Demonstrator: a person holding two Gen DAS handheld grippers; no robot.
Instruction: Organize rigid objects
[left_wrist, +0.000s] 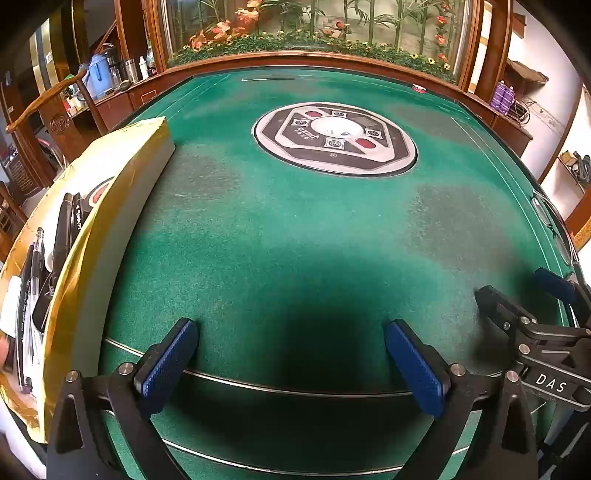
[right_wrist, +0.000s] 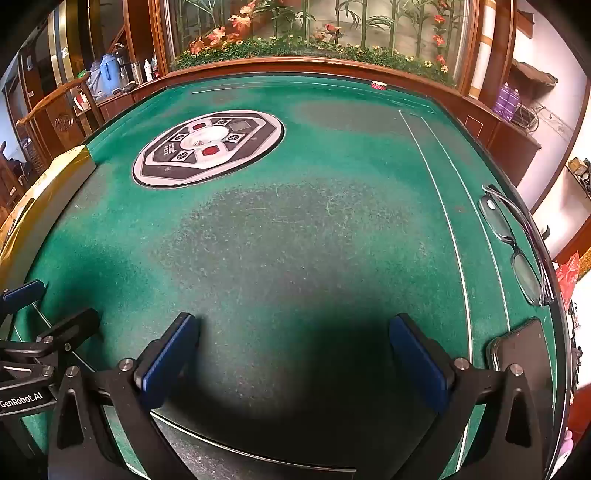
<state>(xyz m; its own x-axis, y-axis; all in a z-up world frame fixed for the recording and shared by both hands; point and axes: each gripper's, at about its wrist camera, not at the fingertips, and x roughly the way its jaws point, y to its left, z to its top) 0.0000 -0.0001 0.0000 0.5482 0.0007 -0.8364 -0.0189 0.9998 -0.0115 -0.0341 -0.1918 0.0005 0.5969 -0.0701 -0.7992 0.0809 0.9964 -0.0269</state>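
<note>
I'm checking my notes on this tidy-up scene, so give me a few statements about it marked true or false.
1. Both the left gripper and the right gripper are open and empty. True.
2. The clear-lens black-framed eyeglasses lie inside the gold cardboard box. False: they lie on the green felt table, near its right edge.
3. Dark pens lie in the box. True.
4. The dark smartphone stands upright. False: it lies flat.

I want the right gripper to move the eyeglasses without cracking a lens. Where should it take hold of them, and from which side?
Probably at the bridge between the two lenses of the eyeglasses, coming from above. They lie flat on the green felt table near its right edge, so only the thin frame stands up to pinch. The right gripper is open and empty, and would close across that narrow part.
</note>
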